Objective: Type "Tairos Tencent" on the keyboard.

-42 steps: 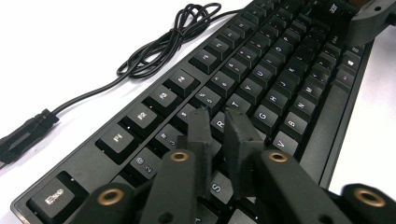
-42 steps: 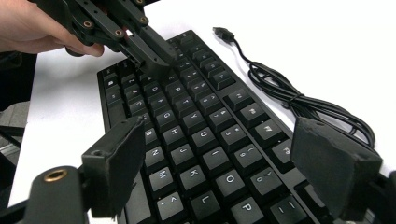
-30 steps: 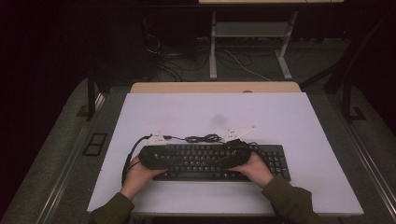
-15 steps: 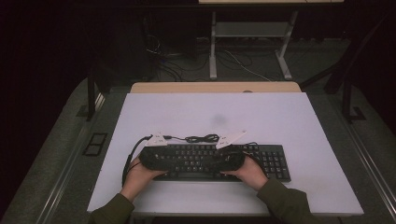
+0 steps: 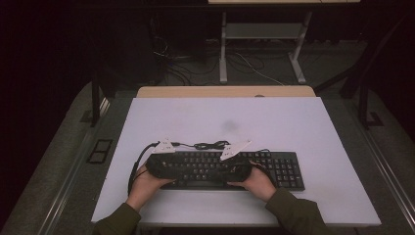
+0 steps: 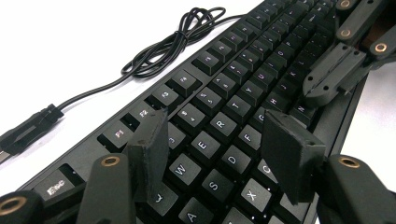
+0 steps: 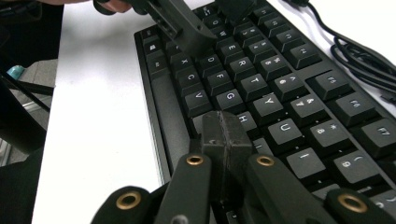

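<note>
Your keyboard lies flat near the front edge of the white table, long side running left to right, with its black cable bunched in a loose coil on the table just behind the top row of keys. The plug end of that cable rests on the table off the keyboard's back left corner.

Your left gripper hangs over the left part of the keys. Its two jaws stand apart with nothing between them; the pads sit above the letter rows around W, E, S and D, and whether they touch the key tops is unclear. These jaws have just been opening a little further.

Your right gripper sits over the middle letter rows, near H and the keys below it. Its jaws have just closed and now meet pad against pad, with nothing caught between. The tip is low over the keys; contact cannot be told.

From the high view, both your hands hold the grippers side by side over the keyboard's left half, the number pad well off to the right.
</note>
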Demonstrator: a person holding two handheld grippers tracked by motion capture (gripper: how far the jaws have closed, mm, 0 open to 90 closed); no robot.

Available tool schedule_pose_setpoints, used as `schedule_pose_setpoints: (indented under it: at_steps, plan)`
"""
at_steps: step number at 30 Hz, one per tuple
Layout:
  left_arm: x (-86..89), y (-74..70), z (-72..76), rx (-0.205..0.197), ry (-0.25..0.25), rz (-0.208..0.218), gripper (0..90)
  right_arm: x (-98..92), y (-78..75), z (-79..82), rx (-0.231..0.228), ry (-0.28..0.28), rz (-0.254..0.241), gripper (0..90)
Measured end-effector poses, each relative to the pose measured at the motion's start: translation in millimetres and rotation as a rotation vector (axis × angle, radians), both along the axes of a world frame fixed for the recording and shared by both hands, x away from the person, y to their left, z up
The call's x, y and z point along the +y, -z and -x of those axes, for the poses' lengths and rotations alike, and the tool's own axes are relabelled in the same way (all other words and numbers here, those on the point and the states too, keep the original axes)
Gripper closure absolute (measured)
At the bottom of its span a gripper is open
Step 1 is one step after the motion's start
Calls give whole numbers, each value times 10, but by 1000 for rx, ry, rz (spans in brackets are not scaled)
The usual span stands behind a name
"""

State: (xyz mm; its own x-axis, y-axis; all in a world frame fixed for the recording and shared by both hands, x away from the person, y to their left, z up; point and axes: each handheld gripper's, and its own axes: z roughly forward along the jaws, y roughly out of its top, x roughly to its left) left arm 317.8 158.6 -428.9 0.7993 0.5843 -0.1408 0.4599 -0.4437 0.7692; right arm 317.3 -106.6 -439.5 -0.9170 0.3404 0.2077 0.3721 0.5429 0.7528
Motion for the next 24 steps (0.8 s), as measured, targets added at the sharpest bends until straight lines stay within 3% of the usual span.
schedule_pose_setpoints:
  at_steps: [7,16,24]
  plan:
    - [-1,2,0,-2,-1,3,384,29,22,11,5,5,20,893]
    - [1,-2,-1,-7,-6,7,339,23,16,11,-1,4,8,890]
    - [4,-3,-1,-9,-6,8,357,-34,-4,-21,10,17,-23,782]
